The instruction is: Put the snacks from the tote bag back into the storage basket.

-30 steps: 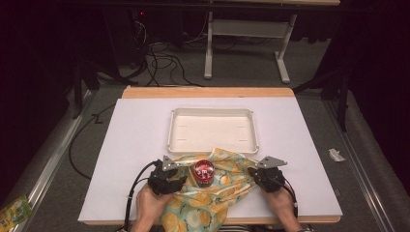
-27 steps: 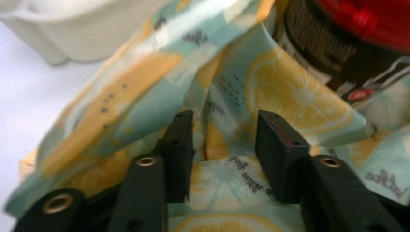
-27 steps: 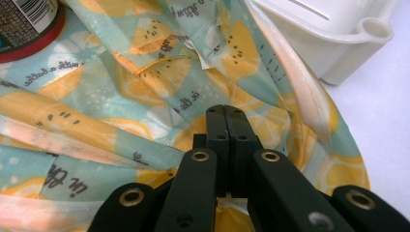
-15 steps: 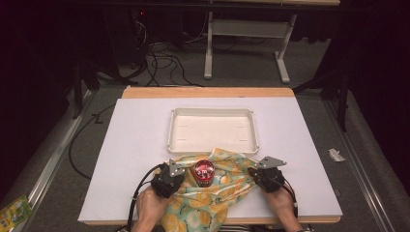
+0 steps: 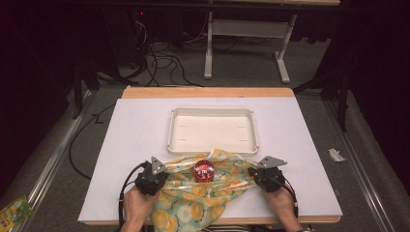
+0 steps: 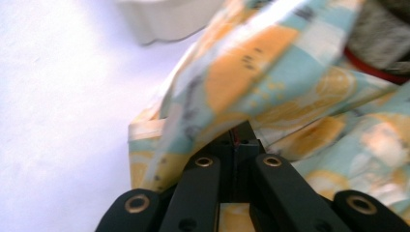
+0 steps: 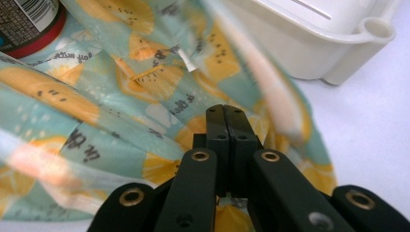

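Cloth printed with orange slices is spread at the near edge of a white table, just before a white tray, and a red-topped can is borne on it. Its left edge is clamped by the left gripper, whose jaws have just closed, its right edge by the right gripper. Cables are strewn over grey floor; the dark room beyond is hard to make out, and the cloth's near end is cut off.
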